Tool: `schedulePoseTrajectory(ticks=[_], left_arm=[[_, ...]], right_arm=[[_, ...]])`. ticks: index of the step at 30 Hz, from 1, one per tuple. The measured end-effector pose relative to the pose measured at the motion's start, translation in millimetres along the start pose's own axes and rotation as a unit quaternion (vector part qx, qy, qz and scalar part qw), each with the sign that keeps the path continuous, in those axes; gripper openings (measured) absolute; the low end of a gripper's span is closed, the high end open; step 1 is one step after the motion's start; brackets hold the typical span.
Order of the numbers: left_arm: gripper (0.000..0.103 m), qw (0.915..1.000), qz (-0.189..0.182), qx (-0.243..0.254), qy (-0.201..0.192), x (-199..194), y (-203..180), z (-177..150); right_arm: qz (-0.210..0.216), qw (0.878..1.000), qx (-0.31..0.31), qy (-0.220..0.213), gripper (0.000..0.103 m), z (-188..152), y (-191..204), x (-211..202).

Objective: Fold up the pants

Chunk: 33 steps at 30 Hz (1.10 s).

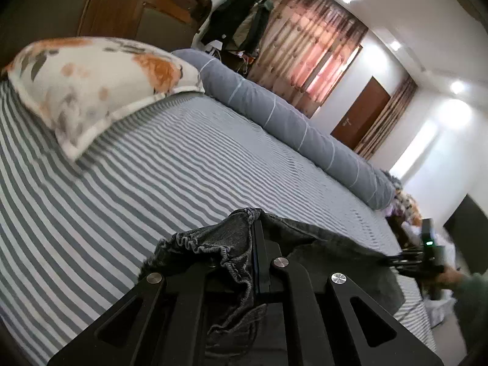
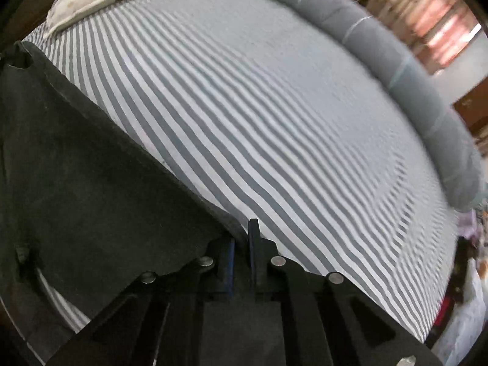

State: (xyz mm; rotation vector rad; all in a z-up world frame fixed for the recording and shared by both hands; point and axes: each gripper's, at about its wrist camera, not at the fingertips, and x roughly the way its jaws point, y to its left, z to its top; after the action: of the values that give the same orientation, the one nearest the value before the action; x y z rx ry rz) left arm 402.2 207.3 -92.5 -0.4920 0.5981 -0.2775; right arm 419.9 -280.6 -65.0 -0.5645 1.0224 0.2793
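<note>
Bed [image 1: 158, 164] carries everything; covered in a sheet of grey and white stripes, lightly rippled. Floral pillow [image 1: 91, 85], white with orange and grey blooms, lies at the head end, just before a dark wooden headboard [image 1: 122, 9]. Long grey bolster [image 1: 283, 116] with thin pale bands lies along the far edge, one end near the pillow. Dark grey pants [image 2: 79, 177] spread over the near side, partly lifted off the sheet.
</note>
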Motion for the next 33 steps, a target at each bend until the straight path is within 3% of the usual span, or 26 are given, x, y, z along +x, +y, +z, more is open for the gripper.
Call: schedulePoseTrajectory(ticks=[6,13,19,24,33], left_arm=[[0.006,0.999,0.0,0.042,0.012,-30,-16,-1],[0.006,0.9942,-0.015,0.098,0.041,-82,-30,-24],[0.006,0.9873,-0.015,0.136,0.082,-118,-28,-55],[0.006,0.9795,0.011,0.164,0.116,-137,-21,-95],[0.008,0.9731,0.057,0.139,0.175,-137,-4,-143]], right_arm=[[-0.072,0.997,0.018,-0.001,0.004,-46,33,-61],[-0.086,0.993,0.08,-0.007,0.003,-117,87,-113],[-0.067,0.99,0.123,-0.004,0.002,-178,140,-145],[-0.031,0.989,0.146,0.016,0.002,-219,179,-145],[-0.01,0.982,0.177,0.059,0.006,-248,202,-100]])
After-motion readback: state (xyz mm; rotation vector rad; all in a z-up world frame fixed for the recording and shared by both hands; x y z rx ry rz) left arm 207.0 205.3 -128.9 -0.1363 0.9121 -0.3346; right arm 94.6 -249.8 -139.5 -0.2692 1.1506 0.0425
